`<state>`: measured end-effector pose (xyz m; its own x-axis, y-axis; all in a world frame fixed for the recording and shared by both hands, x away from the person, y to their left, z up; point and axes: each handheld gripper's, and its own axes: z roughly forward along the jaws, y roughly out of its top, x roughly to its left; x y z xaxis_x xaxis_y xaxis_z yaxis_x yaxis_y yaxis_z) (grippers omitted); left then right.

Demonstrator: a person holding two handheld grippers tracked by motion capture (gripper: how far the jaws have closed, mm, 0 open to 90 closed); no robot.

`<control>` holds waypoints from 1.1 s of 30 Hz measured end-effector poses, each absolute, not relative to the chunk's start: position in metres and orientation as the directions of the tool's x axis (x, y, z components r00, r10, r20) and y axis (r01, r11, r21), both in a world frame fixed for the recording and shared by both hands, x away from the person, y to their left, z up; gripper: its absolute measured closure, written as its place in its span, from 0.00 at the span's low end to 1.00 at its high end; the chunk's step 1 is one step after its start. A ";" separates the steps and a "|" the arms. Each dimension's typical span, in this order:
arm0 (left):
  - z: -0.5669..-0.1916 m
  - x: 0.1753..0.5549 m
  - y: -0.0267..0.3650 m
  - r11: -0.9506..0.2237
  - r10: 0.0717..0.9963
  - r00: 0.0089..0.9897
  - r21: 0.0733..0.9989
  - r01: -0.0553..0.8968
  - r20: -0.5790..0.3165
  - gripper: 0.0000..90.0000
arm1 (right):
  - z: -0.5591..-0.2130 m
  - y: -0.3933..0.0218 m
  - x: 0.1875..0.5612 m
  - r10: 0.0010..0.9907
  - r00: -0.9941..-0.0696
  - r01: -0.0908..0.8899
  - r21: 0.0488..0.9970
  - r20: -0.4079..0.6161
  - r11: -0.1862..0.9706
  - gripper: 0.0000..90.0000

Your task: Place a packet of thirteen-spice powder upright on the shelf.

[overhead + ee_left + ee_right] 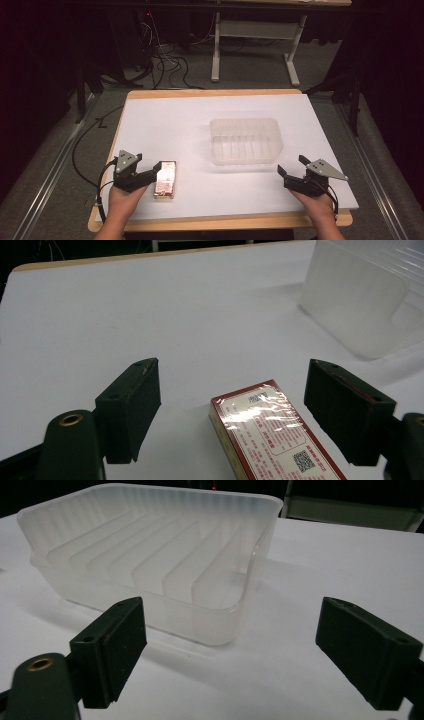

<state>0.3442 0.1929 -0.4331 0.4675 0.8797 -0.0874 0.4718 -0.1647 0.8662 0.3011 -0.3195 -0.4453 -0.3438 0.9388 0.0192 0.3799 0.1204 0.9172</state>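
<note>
A small flat box (165, 179) with a red border and shiny film wrap lies on the white tabletop (165, 120) near the front left. My left gripper (148, 165) is open beside the box's near-left end. In the left gripper view the box (270, 435) lies low between the spread jaws of the left gripper (232, 390), nearer the right one, and neither jaw touches it. A translucent ribbed plastic container (246, 141) stands empty at the table's middle right. My right gripper (293, 166) is open just off the container's near-right corner, and its own view shows the right gripper (230, 625) facing the container (150, 555).
The container's corner (360, 305) shows far right in the left gripper view. Black cables (165, 65) lie on the floor behind the table, by a white table frame (255, 30). A cable (82, 150) trails off the table's left edge. A wooden rim (210, 93) borders the board.
</note>
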 end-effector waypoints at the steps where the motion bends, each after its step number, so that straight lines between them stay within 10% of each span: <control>1: -0.433 0.344 0.192 -0.166 0.879 0.469 0.866 0.471 -0.086 0.25 | -0.446 -0.319 0.301 0.937 -0.348 0.384 0.915 0.017 0.126 0.10; 21: -0.432 0.338 0.184 -0.165 0.865 0.491 0.866 0.471 -0.103 0.32 | -0.435 -0.326 0.294 0.948 -0.317 0.353 0.929 0.011 0.107 0.00; 33: -0.437 0.308 0.168 -0.241 0.815 0.569 0.826 0.509 -0.113 0.94 | -0.436 -0.330 0.294 0.949 -0.314 0.361 0.928 0.025 0.095 0.00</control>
